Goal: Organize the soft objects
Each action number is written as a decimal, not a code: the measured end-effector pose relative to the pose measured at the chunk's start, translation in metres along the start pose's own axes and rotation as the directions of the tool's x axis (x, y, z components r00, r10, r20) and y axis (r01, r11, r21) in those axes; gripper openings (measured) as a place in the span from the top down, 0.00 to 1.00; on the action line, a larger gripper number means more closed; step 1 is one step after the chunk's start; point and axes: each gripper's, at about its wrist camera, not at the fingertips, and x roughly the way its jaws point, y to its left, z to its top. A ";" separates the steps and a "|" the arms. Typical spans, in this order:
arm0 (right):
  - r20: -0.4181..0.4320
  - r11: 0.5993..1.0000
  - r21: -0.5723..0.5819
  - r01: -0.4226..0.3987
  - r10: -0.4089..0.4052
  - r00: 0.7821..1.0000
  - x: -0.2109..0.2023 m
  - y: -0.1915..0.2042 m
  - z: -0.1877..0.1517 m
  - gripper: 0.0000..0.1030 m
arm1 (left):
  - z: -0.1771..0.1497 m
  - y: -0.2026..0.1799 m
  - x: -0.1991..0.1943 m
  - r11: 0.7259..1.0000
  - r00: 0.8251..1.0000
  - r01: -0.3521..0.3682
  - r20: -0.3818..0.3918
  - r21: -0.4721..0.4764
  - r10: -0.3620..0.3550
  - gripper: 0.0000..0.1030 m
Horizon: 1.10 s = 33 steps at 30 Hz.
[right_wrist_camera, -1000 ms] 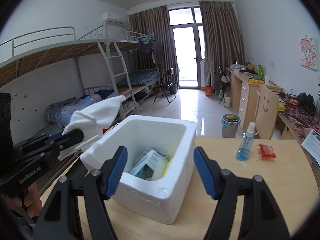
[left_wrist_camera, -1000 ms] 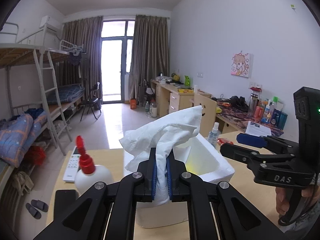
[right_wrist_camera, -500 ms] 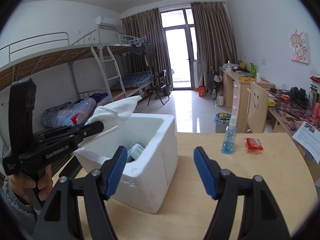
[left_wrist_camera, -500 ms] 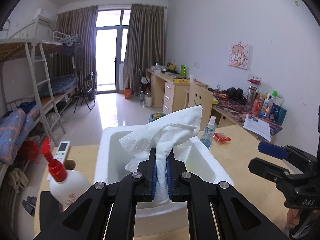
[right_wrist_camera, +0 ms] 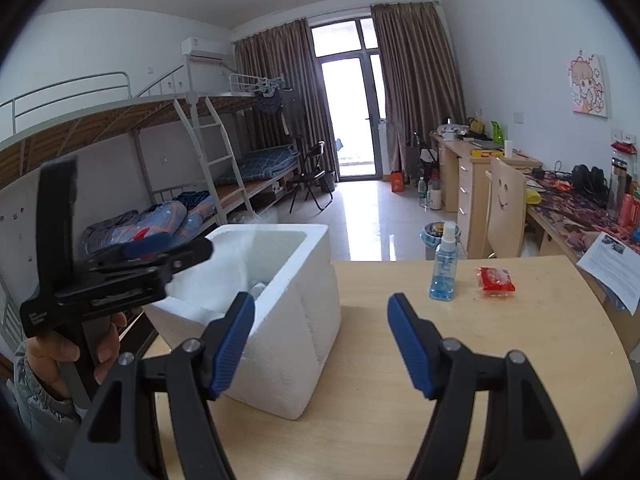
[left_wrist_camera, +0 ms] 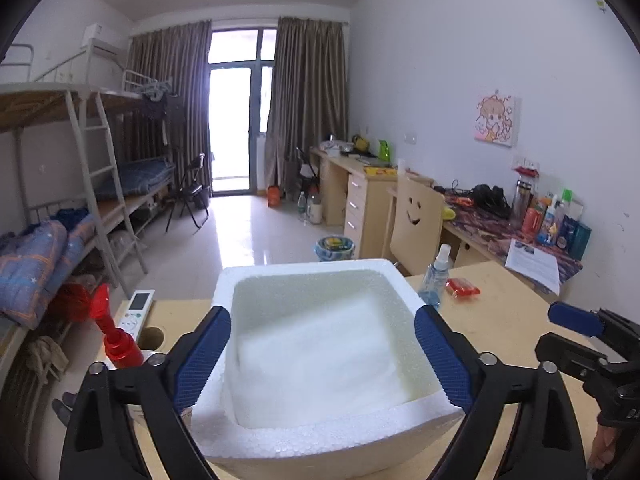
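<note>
Now L gripper [left_wrist_camera: 322, 360] over foam box [left_wrist_camera: 304, 276]

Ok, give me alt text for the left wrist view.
The left gripper hangs over an open white foam box, jaws opening, white cloth blurred inside. On the wooden table: red-capped bottle, remote, blue spray bottle.

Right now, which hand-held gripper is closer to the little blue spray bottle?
Right. The right hand-held gripper is over bare table, the spray bottle just beyond it. The left hand-held gripper, jaws opening, sits over the foam box, which is beside the bottle.
</note>
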 end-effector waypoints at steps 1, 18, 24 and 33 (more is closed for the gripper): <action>0.000 1.000 0.002 0.001 -0.001 1.000 -0.001 0.000 0.000 0.29 | 0.000 0.000 0.000 1.000 1.000 0.000 0.000 0.001 0.000 0.06; 0.028 1.000 -0.006 0.005 -0.004 1.000 -0.028 0.008 -0.003 0.22 | -0.007 -0.012 -0.045 1.000 0.999 -0.002 0.038 0.017 0.001 0.01; 0.058 1.000 -0.011 0.014 -0.014 0.998 -0.048 0.014 -0.007 0.03 | -0.015 -0.019 -0.072 1.000 0.998 0.000 0.065 0.023 -0.002 0.01; 0.099 0.999 -0.016 0.030 -0.028 0.995 -0.079 0.024 -0.012 0.01 | -0.025 -0.029 -0.111 1.000 0.995 -0.003 0.104 0.018 0.001 0.01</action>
